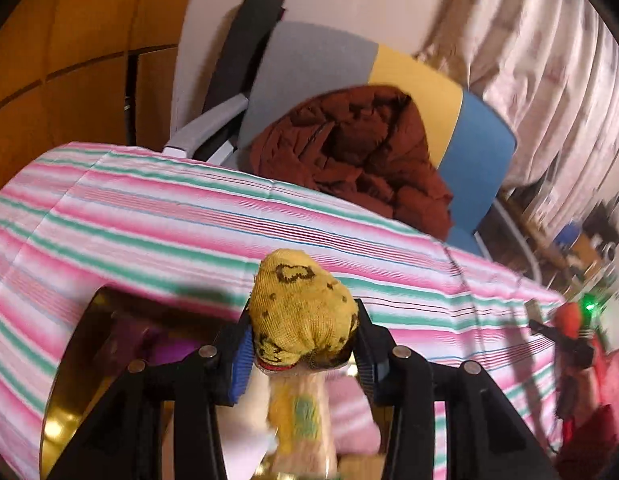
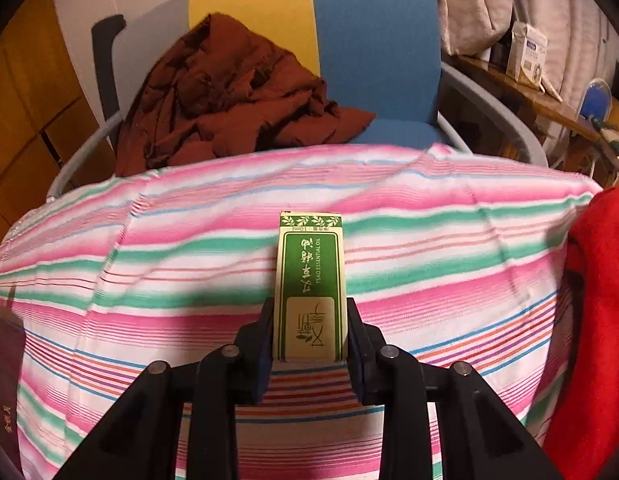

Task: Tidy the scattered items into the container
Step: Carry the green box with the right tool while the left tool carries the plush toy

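Note:
My left gripper (image 1: 303, 340) is shut on a yellow sock (image 1: 303, 308) with dark heart marks; the sock bulges up between the fingers and its pale leg part hangs down below. Under it lies a gold-walled container (image 1: 67, 364) with purple, white and pink items inside. In the right wrist view my right gripper (image 2: 311, 332) is shut on a small green essential oil box (image 2: 311, 280), held above the striped cloth (image 2: 189, 260). The other gripper (image 1: 565, 332) shows at the right edge of the left wrist view.
A pink, green and white striped cloth (image 1: 149, 220) covers the table. Behind it stands a grey, yellow and blue chair (image 2: 369, 40) with a crumpled brown garment (image 2: 229, 100). A red cloth (image 2: 593, 300) lies at the right. A dark maroon box edge (image 2: 5, 380) shows at left.

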The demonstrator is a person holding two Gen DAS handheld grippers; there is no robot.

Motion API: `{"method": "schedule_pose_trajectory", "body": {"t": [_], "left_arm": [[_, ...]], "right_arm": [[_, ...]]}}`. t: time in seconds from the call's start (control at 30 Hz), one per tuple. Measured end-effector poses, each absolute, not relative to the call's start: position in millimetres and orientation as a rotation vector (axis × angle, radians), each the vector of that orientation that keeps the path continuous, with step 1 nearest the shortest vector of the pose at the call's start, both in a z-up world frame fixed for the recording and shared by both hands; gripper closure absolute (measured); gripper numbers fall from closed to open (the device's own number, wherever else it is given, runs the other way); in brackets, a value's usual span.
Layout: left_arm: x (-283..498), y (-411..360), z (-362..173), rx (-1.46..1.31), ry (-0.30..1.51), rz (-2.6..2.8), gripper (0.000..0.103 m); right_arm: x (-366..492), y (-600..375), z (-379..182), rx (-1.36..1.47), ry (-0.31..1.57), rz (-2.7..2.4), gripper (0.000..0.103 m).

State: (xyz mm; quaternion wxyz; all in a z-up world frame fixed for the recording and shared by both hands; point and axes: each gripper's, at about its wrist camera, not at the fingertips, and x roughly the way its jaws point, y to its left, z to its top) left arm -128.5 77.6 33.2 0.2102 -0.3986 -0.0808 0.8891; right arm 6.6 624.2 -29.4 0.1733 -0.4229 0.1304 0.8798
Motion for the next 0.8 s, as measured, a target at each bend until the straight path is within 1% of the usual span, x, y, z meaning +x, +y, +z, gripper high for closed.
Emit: {"method": "schedule_pose_trajectory", "body": {"t": [0.17,0.33,0.63,0.8], "left_arm": [[-97,25,38,-1.091,-0.348,2.489,0.060],[-78,-11,35,-1.088,-0.389,2.509,0.060],[-67,-29,24,-1.093,-0.428,2.467,0.060],[-61,-17,22,-1.082,-0.368,2.401,0.059]], "right_arm": [[6,609,-17,-1.173,0.376,2.528,0.072],[4,566,-2,-1.198,0.351,2.620,0.072],[4,426,28,-1.313,0.394,2.910,0.072],[0,333,34,-1.417,0.383,3.073,0.072]]}}
